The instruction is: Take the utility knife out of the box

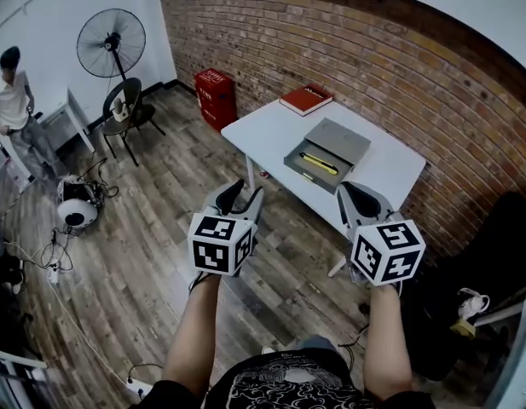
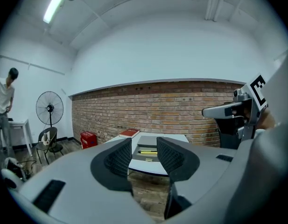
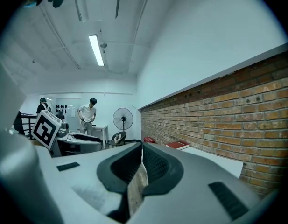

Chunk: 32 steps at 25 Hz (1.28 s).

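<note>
On the white table (image 1: 271,130) by the brick wall, the grey box (image 1: 339,140) sits open with its lid folded back, and the yellow utility knife (image 1: 319,164) lies lengthwise in the tray, untouched. A red book (image 1: 305,99) lies at the table's far corner, apart from the box. Both tools are held out over the wooden floor, on the near side of the table and well apart from the box, pointing roughly toward it. The left gripper (image 1: 244,192) has its jaws spread with nothing between them; in the left gripper view, the gap of the left gripper (image 2: 144,148) frames the distant box (image 2: 147,141), with the knife (image 2: 148,151) showing as a thin yellow line inside it. The right gripper (image 1: 346,192) is a little nearer to the table's edge, just short of its near corner. In the right gripper view, the right gripper (image 3: 141,149) has its jaws brought together at the tips and holds nothing. The knife lies ahead of both tools, touched by neither.
</note>
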Each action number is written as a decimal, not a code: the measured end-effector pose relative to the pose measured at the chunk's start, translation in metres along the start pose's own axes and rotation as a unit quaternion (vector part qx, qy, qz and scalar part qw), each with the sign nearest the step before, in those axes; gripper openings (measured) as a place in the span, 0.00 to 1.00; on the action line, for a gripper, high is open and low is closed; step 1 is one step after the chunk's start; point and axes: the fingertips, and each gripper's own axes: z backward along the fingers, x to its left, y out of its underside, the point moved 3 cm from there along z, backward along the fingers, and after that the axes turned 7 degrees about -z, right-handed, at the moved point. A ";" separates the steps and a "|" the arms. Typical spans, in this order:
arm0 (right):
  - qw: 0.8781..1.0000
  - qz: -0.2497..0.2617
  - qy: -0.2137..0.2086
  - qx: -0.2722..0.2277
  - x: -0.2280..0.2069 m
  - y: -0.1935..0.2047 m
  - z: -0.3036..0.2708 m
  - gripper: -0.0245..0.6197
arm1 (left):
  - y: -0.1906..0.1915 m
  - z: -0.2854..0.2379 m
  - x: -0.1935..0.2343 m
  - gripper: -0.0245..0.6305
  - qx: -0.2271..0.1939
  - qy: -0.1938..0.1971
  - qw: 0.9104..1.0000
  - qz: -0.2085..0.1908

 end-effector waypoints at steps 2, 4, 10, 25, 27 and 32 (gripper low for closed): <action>1.000 -0.002 0.006 0.001 -0.003 0.001 -0.004 0.07 | 0.000 -0.006 0.003 0.30 -0.002 0.007 1.000 0.000; 1.000 -0.003 0.013 0.002 -0.008 0.001 -0.009 0.07 | 0.001 -0.013 0.005 0.30 0.000 0.012 1.000 0.002; 1.000 -0.010 0.022 -0.002 -0.025 0.002 -0.031 0.07 | 0.005 -0.041 0.012 0.30 0.011 0.024 1.000 0.002; 0.998 -0.025 0.049 -0.003 -0.144 -0.018 -0.139 0.07 | -0.027 -0.206 0.045 0.30 0.013 0.025 1.000 -0.012; 0.998 -0.027 0.053 -0.002 -0.162 -0.024 -0.154 0.07 | -0.032 -0.228 0.046 0.30 0.015 0.030 0.999 -0.016; 0.998 -0.027 0.061 0.004 -0.202 -0.031 -0.186 0.07 | -0.042 -0.283 0.050 0.30 0.016 0.037 0.999 -0.012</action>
